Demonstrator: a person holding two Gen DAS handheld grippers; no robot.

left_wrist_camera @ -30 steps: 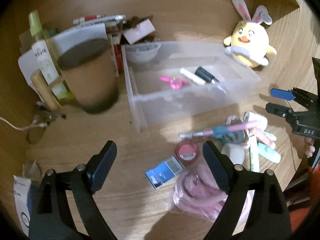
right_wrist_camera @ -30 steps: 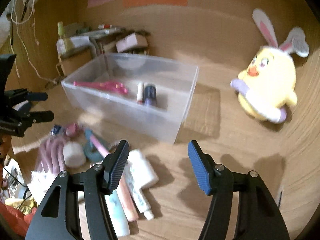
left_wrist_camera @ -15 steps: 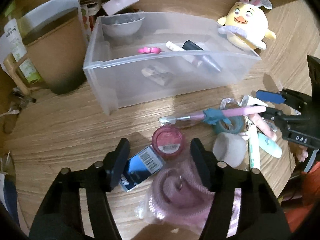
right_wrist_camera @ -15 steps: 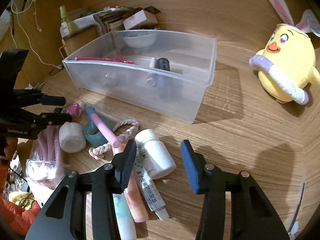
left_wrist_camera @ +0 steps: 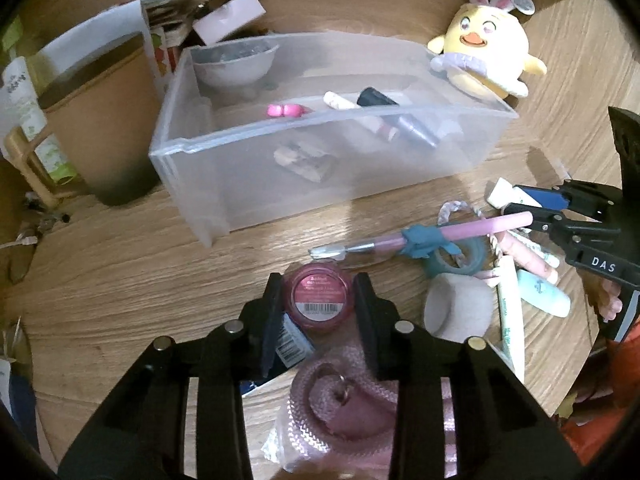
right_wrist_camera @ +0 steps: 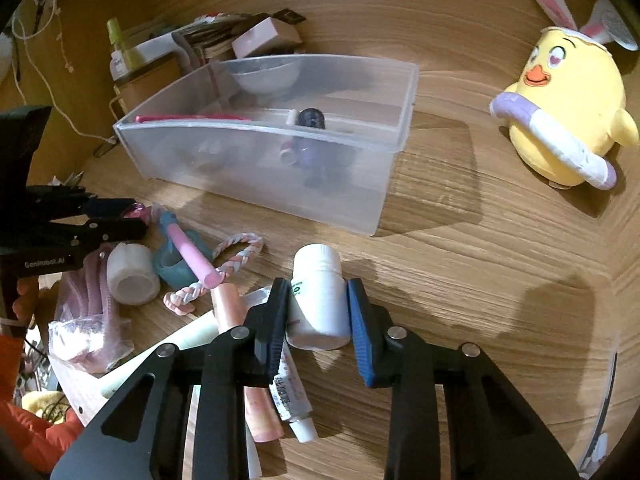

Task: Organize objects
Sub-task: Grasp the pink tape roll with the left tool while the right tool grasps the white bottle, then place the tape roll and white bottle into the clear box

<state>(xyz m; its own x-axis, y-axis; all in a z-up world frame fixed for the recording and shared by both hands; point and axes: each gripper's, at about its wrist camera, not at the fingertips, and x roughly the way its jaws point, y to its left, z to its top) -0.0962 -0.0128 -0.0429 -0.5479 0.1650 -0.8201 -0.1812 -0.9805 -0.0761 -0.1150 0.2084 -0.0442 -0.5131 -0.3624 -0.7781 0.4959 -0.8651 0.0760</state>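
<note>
A clear plastic bin point(left_wrist_camera: 320, 168) stands on the wooden desk and holds a pink clip, a lipstick and a dark tube; it also shows in the right wrist view point(right_wrist_camera: 256, 168). My left gripper point(left_wrist_camera: 318, 304) is shut on a round pink jar point(left_wrist_camera: 318, 298) that rests on the desk among loose toiletries. My right gripper point(right_wrist_camera: 318, 312) is shut on a white pill bottle point(right_wrist_camera: 318, 296) lying on the desk. A pink brush point(left_wrist_camera: 440, 236), teal tape ring point(left_wrist_camera: 460, 260), braided band point(right_wrist_camera: 216, 276) and several tubes point(right_wrist_camera: 256, 360) lie between the grippers.
A yellow chick plush point(right_wrist_camera: 568, 112) sits at the right. A brown mug point(left_wrist_camera: 100, 128), a bottle and papers point(left_wrist_camera: 200, 12) crowd the back left behind the bin. A pink rope in a bag point(left_wrist_camera: 344, 408) and a white roll point(left_wrist_camera: 456, 312) lie near my left gripper.
Both grippers have moved down and forward to the desk. The left one closed around the pink jar, the right one closed around the white pill bottle.
</note>
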